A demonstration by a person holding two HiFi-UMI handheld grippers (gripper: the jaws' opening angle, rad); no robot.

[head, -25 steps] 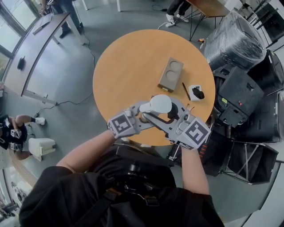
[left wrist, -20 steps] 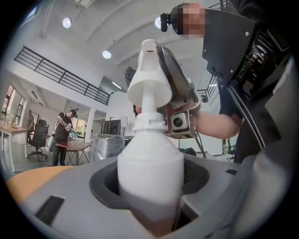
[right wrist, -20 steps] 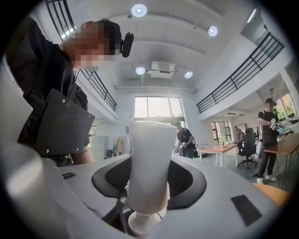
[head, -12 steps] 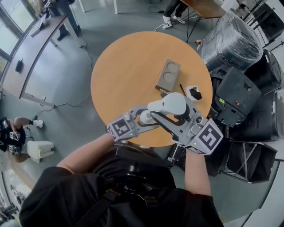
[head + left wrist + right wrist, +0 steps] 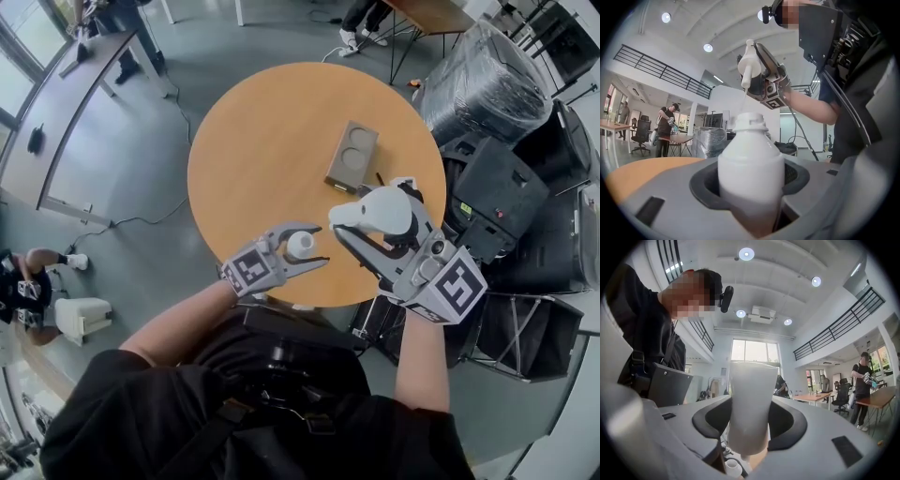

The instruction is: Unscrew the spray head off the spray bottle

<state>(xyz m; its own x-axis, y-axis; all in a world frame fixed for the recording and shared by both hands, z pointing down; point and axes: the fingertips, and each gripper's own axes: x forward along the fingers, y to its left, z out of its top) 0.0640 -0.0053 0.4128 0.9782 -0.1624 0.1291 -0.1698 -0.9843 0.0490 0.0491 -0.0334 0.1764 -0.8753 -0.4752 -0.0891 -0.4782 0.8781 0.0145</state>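
My left gripper (image 5: pixel 314 246) is shut on the white spray bottle (image 5: pixel 300 245) over the near edge of the round table. In the left gripper view the bottle (image 5: pixel 750 164) stands upright between the jaws, its threaded neck bare. My right gripper (image 5: pixel 375 214) is shut on the white spray head (image 5: pixel 373 210), which it holds higher and to the right, clear of the bottle. From the left gripper view the spray head (image 5: pixel 749 65) hangs above the bottle with a gap between them. The right gripper view shows the spray head (image 5: pixel 749 404) gripped between the jaws and the bottle's neck (image 5: pixel 732 467) far below.
On the orange round table (image 5: pixel 253 141) lie a brown block with two round recesses (image 5: pixel 352 157), a black pen (image 5: pixel 380 183) and a small white-and-black item (image 5: pixel 410 192). A plastic-wrapped bundle (image 5: pixel 483 84) and black cases (image 5: pixel 497 197) stand to the right.
The right gripper has carried the spray head up and to the right, off the bottle. The left gripper has sunk a little with the bottle, so the two parts now stand apart.
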